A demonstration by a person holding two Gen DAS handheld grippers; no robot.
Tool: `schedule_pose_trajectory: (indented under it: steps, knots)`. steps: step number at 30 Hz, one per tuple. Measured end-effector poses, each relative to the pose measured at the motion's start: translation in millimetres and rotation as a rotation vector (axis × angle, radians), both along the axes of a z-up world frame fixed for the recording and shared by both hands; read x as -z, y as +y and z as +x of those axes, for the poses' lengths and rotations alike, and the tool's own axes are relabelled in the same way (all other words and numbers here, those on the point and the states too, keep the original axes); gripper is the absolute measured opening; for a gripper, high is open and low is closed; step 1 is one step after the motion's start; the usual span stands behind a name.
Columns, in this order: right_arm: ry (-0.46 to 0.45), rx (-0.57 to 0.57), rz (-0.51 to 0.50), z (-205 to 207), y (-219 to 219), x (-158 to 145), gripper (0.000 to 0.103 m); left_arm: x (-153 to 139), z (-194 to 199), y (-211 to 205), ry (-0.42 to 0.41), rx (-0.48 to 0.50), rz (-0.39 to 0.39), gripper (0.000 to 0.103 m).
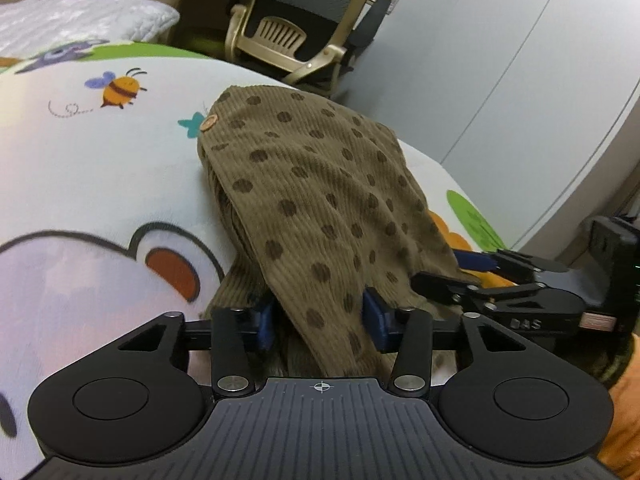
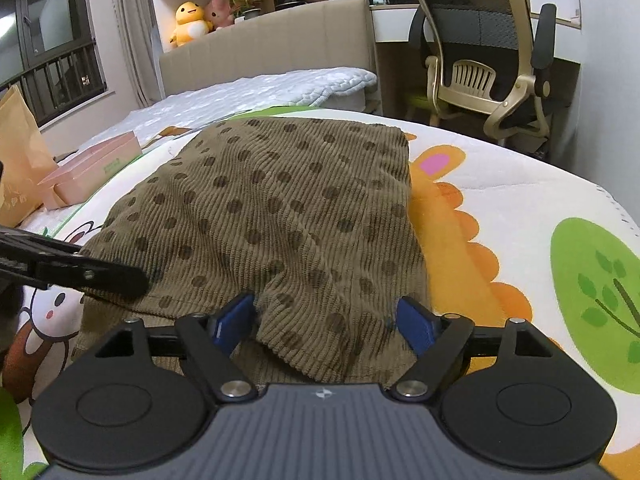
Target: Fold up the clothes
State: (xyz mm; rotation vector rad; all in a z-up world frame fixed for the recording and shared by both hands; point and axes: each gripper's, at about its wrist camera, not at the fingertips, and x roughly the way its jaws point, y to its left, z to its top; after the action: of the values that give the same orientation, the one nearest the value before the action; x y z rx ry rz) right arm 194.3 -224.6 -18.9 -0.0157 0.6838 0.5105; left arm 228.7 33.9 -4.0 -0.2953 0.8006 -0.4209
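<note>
An olive-brown corduroy garment with dark dots (image 1: 316, 208) lies on a cartoon-print bedspread (image 1: 80, 168). It also fills the middle of the right wrist view (image 2: 280, 208). A small wooden button (image 1: 208, 123) sits near its far corner. My left gripper (image 1: 320, 320) has its blue pads wide apart, with a fold of the near edge draped between them. My right gripper (image 2: 326, 320) is likewise wide apart with the garment's near hem lying between its pads. The right gripper also shows at the right in the left wrist view (image 1: 500, 276).
A gold-framed mesh office chair (image 2: 488, 52) stands beyond the bed near a white wall. A pink box (image 2: 92, 168) and a tan paper bag (image 2: 20, 160) sit at the left. Plush toys (image 2: 192, 20) line the headboard shelf.
</note>
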Motion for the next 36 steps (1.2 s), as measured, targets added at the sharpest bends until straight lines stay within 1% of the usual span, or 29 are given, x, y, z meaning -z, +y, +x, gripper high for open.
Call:
schedule_pose_trajectory:
  steps: [3,5,7,8,9,10,11,12,13,14,15,16,18,23,26,29,33,34,36]
  knots:
    - [0.003,0.004,0.015,0,-6,-6,0.080,-7,-10,10,-0.001,0.017,-0.044,0.046]
    - [0.014,0.015,0.042,3,-13,-12,0.084,-12,-10,23,-0.002,-0.018,-0.097,0.052]
    - [0.040,0.051,0.077,13,-18,-17,0.084,-18,-3,33,-0.017,-0.081,-0.121,0.087]
    - [0.048,0.065,0.090,19,-18,-18,0.084,-20,4,33,-0.026,-0.094,-0.126,0.090]
    - [0.053,0.077,0.099,24,-17,-18,0.084,-21,11,32,-0.032,-0.105,-0.130,0.090]
    - [0.059,0.083,0.099,30,-14,-17,0.084,-19,20,28,-0.026,-0.103,-0.126,0.090]
    - [0.071,0.084,0.094,36,-9,-15,0.082,-17,29,23,-0.018,-0.100,-0.121,0.090]
    - [0.088,0.078,0.089,42,-3,-12,0.079,-12,38,16,-0.005,-0.097,-0.109,0.087]
    - [0.110,0.062,0.085,47,6,-9,0.071,-7,45,12,0.009,-0.094,-0.091,0.073]
    - [0.111,0.051,0.072,49,14,-7,0.068,-2,50,8,0.019,-0.092,-0.075,0.069]
    - [0.088,0.039,0.043,49,25,-7,0.067,0,51,9,0.011,-0.091,-0.070,0.065]
    - [0.061,0.016,0.011,50,38,-9,0.064,1,51,11,0.002,-0.091,-0.064,0.058]
    - [0.033,-0.023,-0.008,57,63,-11,0.062,-2,49,24,-0.031,-0.102,-0.046,0.055]
    - [-0.021,-0.102,-0.009,77,124,-11,0.061,-5,57,68,-0.056,-0.201,0.019,0.054]
    - [-0.032,-0.113,0.012,86,145,-6,0.061,-3,59,89,-0.059,-0.243,0.033,0.054]
    - [-0.035,-0.117,0.020,89,152,-4,0.062,-3,57,99,-0.062,-0.248,0.036,0.055]
    - [-0.043,-0.113,-0.002,84,140,-9,0.065,-7,47,100,-0.074,-0.235,0.057,0.056]
    - [-0.064,-0.113,-0.010,79,136,-13,0.065,-13,44,99,-0.090,-0.234,0.072,0.056]
    - [-0.102,-0.122,-0.021,69,130,-22,0.065,-30,33,97,-0.168,-0.241,0.109,0.054]
